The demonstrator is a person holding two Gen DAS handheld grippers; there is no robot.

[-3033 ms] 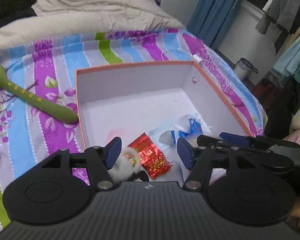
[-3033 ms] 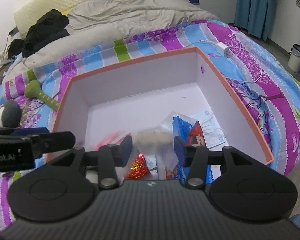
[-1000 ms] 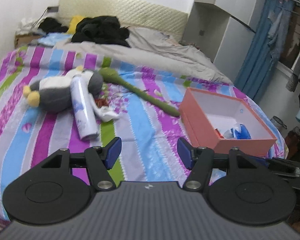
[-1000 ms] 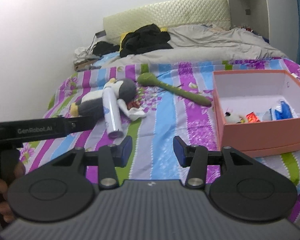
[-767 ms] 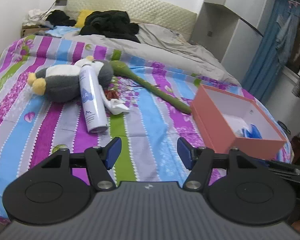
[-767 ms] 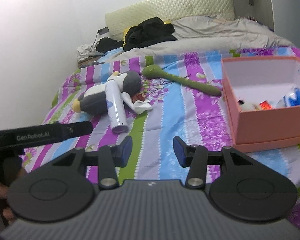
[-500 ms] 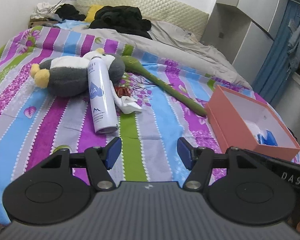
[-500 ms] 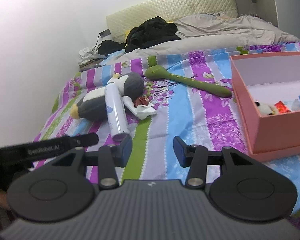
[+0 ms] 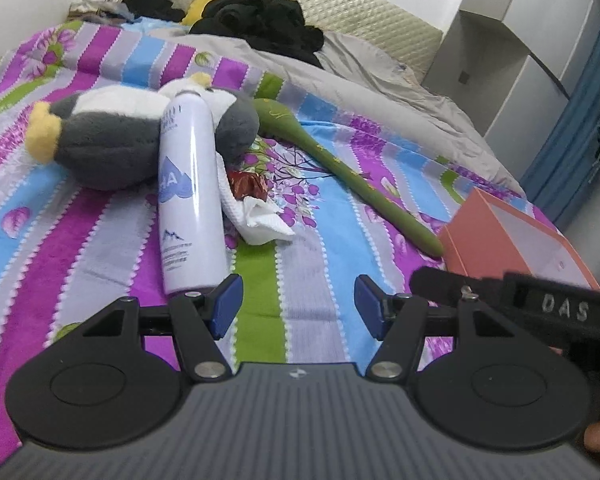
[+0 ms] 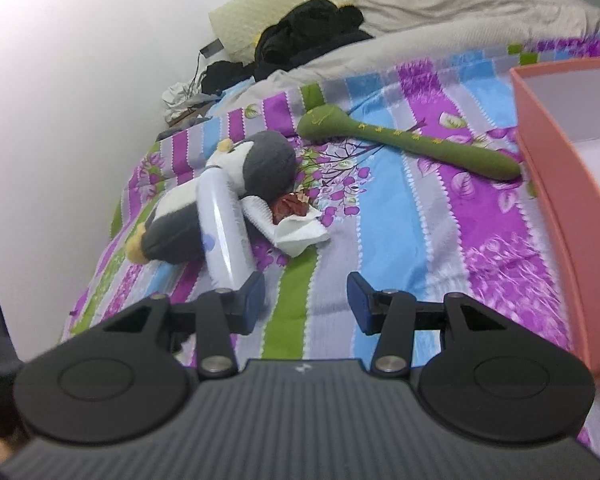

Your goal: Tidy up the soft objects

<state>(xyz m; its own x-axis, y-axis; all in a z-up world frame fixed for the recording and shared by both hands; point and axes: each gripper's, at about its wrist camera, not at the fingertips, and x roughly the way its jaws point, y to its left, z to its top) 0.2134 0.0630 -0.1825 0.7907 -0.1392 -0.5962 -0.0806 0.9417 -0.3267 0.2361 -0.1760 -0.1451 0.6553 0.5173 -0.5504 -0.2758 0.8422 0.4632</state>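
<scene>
Your left gripper point(image 9: 296, 300) has its fingers released and wide apart with nothing between them; your right gripper point(image 10: 306, 302) is likewise released and empty, its gap a little narrower.

In the left wrist view the cluster you still have to sort lies above and left of the fingers. The penguin plush point(image 9: 112, 140) sprawls across the upper left of the frame on the striped bedspread point(image 9: 308, 264), its long axis roughly across the picture, yellow feet to the left. The white spray can point(image 9: 190, 196) lies over it, running from the plush down toward your left fingertip, its base just beside that finger. Right of the can sit a crumpled white cloth point(image 9: 256, 216) and a red foil wrapper point(image 9: 250, 186), touching each other. The green plush stick point(image 9: 340, 172) runs diagonally from upper centre down to the right, its thin end just beside the pink box point(image 9: 496, 240) at the right edge.

In the right wrist view the same cluster sits above the fingers, left of centre, the cloth point(image 10: 296, 230) nearest the gap; the box wall point(image 10: 556, 184) fills the right edge.

Both grippers point downward at the bed. Judging from this, the left one is nearer the can and plush, while the right lines up better with the cloth.
</scene>
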